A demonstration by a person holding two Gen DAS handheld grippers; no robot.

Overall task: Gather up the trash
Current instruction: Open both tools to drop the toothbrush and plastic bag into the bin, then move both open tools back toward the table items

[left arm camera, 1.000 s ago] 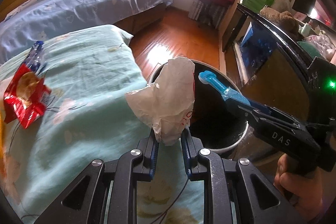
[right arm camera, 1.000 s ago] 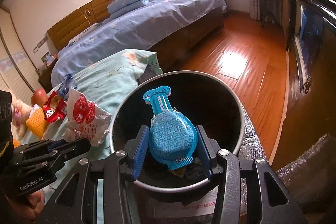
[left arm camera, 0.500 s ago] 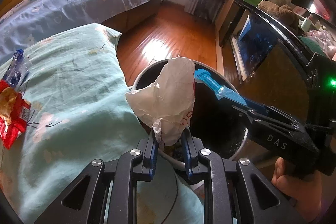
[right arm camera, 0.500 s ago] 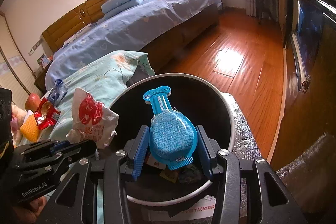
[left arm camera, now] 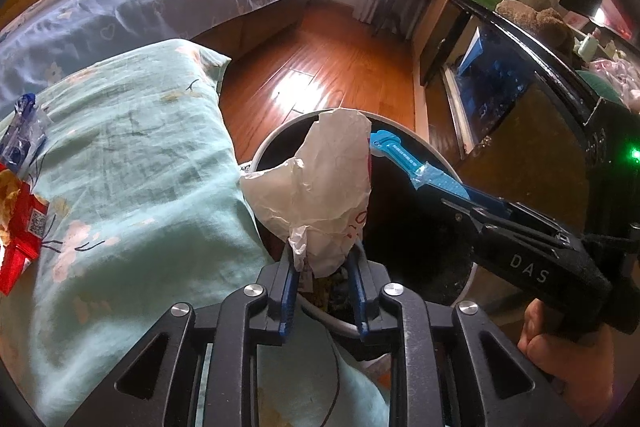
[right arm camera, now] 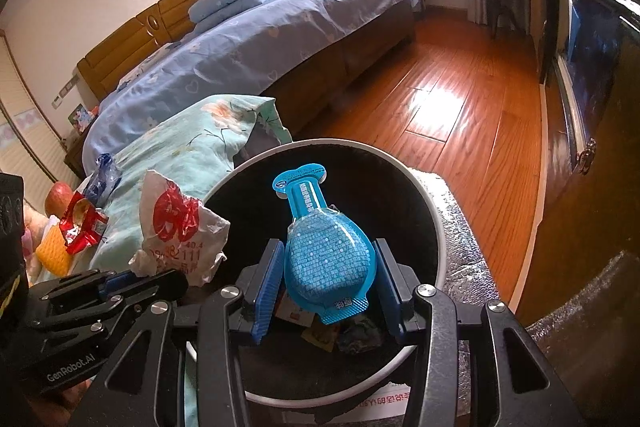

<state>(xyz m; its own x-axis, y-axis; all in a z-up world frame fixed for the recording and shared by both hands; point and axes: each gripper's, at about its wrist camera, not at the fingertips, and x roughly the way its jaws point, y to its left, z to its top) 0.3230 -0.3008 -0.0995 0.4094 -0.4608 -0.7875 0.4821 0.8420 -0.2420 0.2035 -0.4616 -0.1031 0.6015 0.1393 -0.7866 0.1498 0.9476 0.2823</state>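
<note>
The left tool (left arm camera: 323, 281) is clamped on the twisted tail of a crumpled white plastic bag (left arm camera: 316, 191); its jaws have just been easing apart a little, yet the blue pads still pinch the bag, which stands up over the near rim of the trash bin (left arm camera: 448, 163). The right tool (right arm camera: 326, 287) is clenched on a blue flask-shaped refill pouch (right arm camera: 324, 247), neck pointing to twelve o'clock, hanging above the bin's black mouth. Seen from the left wrist, the pouch's body is hidden behind the right tool's fingers, and only its flat neck pokes out. A hand (left arm camera: 560, 339) grips that tool's handle at four o'clock, cut off by the frame edge.

The bin is round, white-rimmed and dark inside. At its bottom lie a few scraps, among them a yellow wrapper and something dark blue; they are too shadowed to name. Print on a sheet under the bin is cut off.

At nine o'clock from the bin, on the teal flowered quilt (left arm camera: 132, 155), lie a red snack wrapper (right arm camera: 82, 225) and a crinkled blue-and-clear wrapper (right arm camera: 102, 177), well apart from both tools.
</note>
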